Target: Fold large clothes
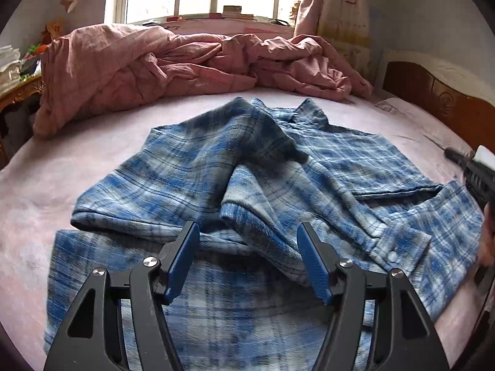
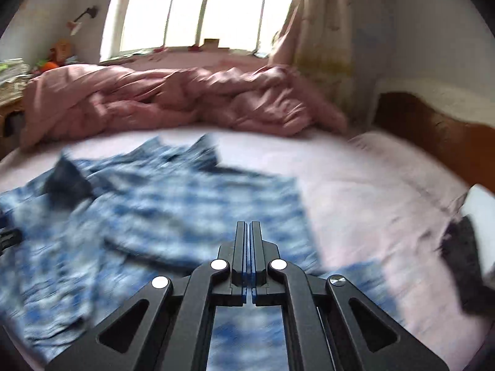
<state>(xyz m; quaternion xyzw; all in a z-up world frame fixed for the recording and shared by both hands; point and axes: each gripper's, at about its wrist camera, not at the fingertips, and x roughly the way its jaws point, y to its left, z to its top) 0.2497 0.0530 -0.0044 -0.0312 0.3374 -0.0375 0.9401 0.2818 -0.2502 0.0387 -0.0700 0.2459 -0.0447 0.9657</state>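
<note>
Plaid shirt [image 1: 253, 167] lies on the bed [image 1: 92, 154], spread right ahead of and under my left gripper [image 1: 247, 262], w/ the collar at the far end from my jaws. Fold is partway, I'd say: one sleeve is pulled in across the body and ends in a heap just beyond my left jaws, cuff w/ button [image 1: 393, 256] lying to the right of them, a pocket flap further right. Far from a neat rectangle yet; the sides look uneven and the hem end nearest me isn't brought up. Left to do, by my guess: flatten the sleeve, square the sides, then fold bottom toward collar. Left jaws stand about half open, nothing between the pads, fabric just below them. Right gripper [image 2: 249, 232] is above the shirt's near right part, view blurred; jaws pressed fully together, and no cloth shows between them. Past the shirt, beyond both jaws, a rumpled pink quilt [image 1: 185, 61] by the window; wooden headboard [image 1: 448, 99] off to the right.
</note>
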